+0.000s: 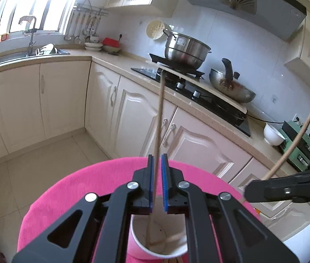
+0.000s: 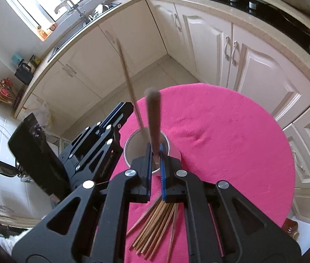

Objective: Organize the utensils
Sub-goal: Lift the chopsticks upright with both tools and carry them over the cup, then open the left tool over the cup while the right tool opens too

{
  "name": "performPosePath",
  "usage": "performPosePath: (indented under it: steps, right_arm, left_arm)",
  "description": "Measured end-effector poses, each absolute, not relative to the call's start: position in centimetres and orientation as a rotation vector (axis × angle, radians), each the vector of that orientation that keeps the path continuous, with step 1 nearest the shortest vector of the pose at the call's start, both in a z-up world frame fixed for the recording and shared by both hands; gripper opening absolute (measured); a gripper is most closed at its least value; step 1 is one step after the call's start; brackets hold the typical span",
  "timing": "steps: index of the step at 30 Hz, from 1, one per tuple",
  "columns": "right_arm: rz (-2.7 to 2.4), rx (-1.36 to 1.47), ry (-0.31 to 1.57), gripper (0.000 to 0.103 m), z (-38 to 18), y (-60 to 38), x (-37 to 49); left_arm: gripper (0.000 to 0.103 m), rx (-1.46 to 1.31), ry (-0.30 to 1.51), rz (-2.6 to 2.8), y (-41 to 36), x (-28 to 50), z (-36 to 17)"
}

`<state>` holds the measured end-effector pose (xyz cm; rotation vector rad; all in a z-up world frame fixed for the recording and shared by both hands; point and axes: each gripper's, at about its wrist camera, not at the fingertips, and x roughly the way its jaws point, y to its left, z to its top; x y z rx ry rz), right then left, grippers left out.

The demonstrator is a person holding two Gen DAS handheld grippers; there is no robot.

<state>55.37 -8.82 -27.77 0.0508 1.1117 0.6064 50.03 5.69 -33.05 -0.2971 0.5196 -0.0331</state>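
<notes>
My left gripper (image 1: 157,183): clamped on one chopstick (image 1: 159,118), lower end inside the cup (image 1: 155,240). My right gripper (image 2: 155,166): clamped on another chopstick (image 2: 153,118), over the cup's 6 o'clock rim. Spare chopsticks (image 2: 155,228): fanned on the pink table (image 2: 220,142), 6 o'clock of the cup.

Your right gripper (image 2: 156,164) hides the cup's (image 2: 173,151) near rim and the base of its chopstick (image 2: 152,118), whose tip blurs. Loose chopsticks (image 2: 155,225) beneath it are cut off by its frame. Beside your left gripper (image 1: 157,182), the cup's (image 1: 155,236) bottom edge leaves frame.
</notes>
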Motion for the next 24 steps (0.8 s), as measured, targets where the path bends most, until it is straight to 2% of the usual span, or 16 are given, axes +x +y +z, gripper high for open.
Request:
performPosePath:
  steps: [8,9,10,18,19,23,24]
  right_arm:
    - [0.59,0.05,1.127,0.007,-29.0,-8.1,55.3]
    - [0.585,0.055,1.128,0.007,-29.1,-8.1,55.2]
    - [0.582,0.06,1.129,0.007,-29.2,-8.1,55.2]
    - [0.543,0.071,1.126,0.008,-29.6,-7.6,54.8]
    - [0.539,0.069,1.125,0.009,-29.6,-7.6,54.7]
    - [0.521,0.068,1.104,0.03,-29.1,-7.4,54.0]
    - [0.511,0.066,1.094,0.033,-28.9,-7.5,53.8]
  left_arm:
    - [0.008,-0.302,0.559,-0.033,5.9,48.8,-32.9]
    - [0.012,-0.304,0.566,-0.032,5.9,48.6,-32.8]
    - [0.023,-0.305,0.577,-0.026,6.0,48.3,-32.7]
    - [0.037,-0.295,0.635,-0.023,6.0,46.5,-31.2]
    - [0.039,-0.299,0.638,-0.023,6.1,46.3,-30.9]
    - [0.045,-0.31,0.661,-0.011,6.7,45.1,-29.8]
    - [0.045,-0.317,0.667,-0.01,6.9,44.8,-29.6]
